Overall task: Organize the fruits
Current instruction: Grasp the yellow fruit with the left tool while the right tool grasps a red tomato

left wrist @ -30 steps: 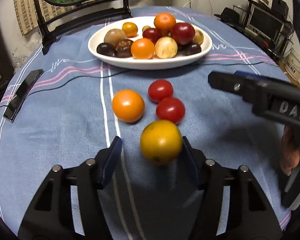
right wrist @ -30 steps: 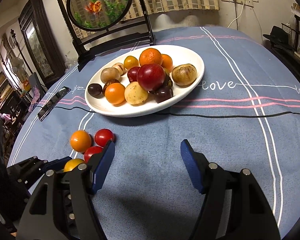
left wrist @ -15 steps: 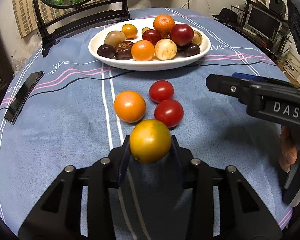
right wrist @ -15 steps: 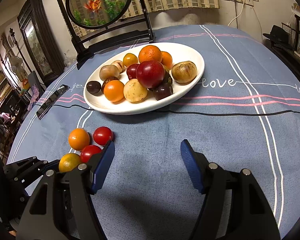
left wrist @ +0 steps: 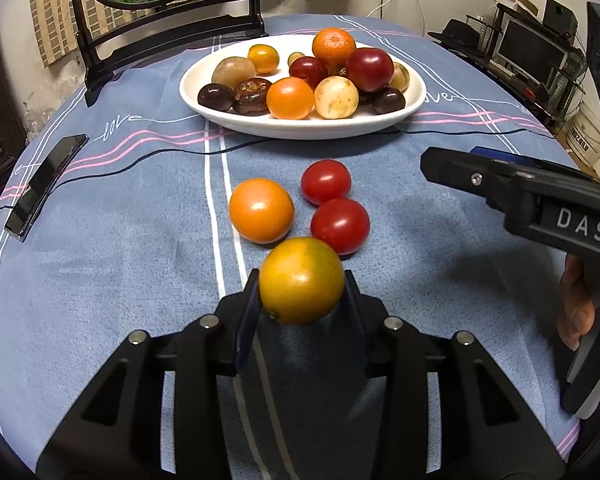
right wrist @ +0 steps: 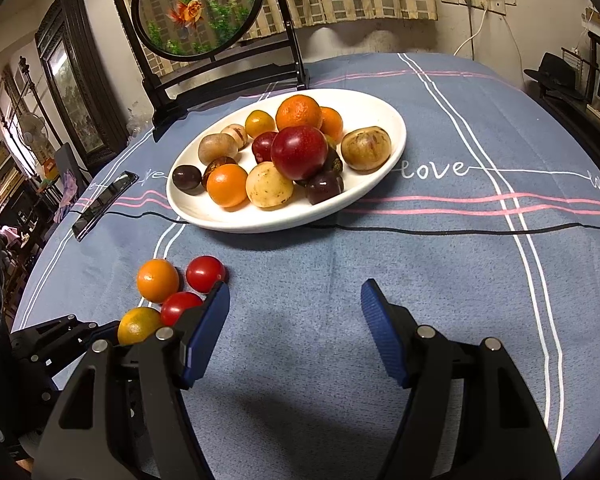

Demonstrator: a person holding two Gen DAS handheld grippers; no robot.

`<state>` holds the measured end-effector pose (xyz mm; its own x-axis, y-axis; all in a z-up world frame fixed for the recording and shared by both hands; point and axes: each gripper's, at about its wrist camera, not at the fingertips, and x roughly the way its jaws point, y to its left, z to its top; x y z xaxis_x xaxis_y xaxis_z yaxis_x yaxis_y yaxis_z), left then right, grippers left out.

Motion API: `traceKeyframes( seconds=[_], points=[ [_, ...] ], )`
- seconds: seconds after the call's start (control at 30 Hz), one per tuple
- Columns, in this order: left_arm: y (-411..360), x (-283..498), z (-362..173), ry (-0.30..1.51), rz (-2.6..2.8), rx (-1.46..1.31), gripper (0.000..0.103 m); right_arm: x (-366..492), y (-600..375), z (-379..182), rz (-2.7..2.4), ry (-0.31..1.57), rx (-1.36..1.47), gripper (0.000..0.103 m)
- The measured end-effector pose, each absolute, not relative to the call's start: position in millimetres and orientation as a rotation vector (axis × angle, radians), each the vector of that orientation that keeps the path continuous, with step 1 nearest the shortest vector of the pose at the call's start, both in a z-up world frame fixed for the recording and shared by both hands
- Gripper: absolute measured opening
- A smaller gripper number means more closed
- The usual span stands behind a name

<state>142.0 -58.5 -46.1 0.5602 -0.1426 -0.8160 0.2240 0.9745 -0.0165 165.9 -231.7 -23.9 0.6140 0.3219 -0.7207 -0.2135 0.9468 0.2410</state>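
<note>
My left gripper [left wrist: 300, 304] is shut on a yellow-orange fruit [left wrist: 301, 280], its pads pressing both sides. The same yellow-orange fruit [right wrist: 138, 325] shows at the lower left of the right wrist view. Just beyond it on the blue cloth lie an orange fruit [left wrist: 261, 210] and two red tomatoes [left wrist: 325, 182] [left wrist: 340, 225]. A white oval plate [left wrist: 300, 130] farther back is heaped with several mixed fruits. My right gripper [right wrist: 294, 320] stands open over bare cloth, nothing between its blue pads, to the right of the loose fruits.
A dark phone [left wrist: 44, 186] lies near the table's left edge. A black cable [right wrist: 460, 232] runs across the cloth in front of the plate. A framed round goldfish screen [right wrist: 198, 12] stands behind the plate. A person's fingers [left wrist: 576, 312] hold the right gripper's handle.
The left gripper's jaws closed onto the yellow-orange fruit, which was loose between them a second ago. The right gripper has stayed where it was, open.
</note>
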Motion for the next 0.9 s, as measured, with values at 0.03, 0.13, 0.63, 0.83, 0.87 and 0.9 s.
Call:
traceKeyframes(
  seconds=[0.03, 0.13, 0.63, 0.83, 0.87, 0.9],
  points=[
    [-58, 142, -46, 0.952, -0.22, 0.087, 0.04, 166, -232, -23, 0.31, 0.854, 0.137, 0.069],
    [-56, 142, -45, 0.95, -0.22, 0.081, 0.039, 166, -232, -24, 0.311, 0.855, 0.138, 0.069],
    [-15, 143, -32, 0.903, -0.182, 0.049, 0.039, 157, -205, -29, 0.412, 0.876, 0.068, 0.069],
    [0, 151, -38, 0.919, -0.168, 0.005, 0.039, 145, -166, -31, 0.466, 0.884, -0.08, 0.069],
    [0, 152, -39, 0.919, -0.169, 0.007, 0.039, 144, -160, -32, 0.466, 0.882, -0.113, 0.069],
    [0, 152, -40, 0.92, -0.173, 0.004, 0.039, 144, -153, -34, 0.459, 0.889, -0.151, 0.069]
  ],
)
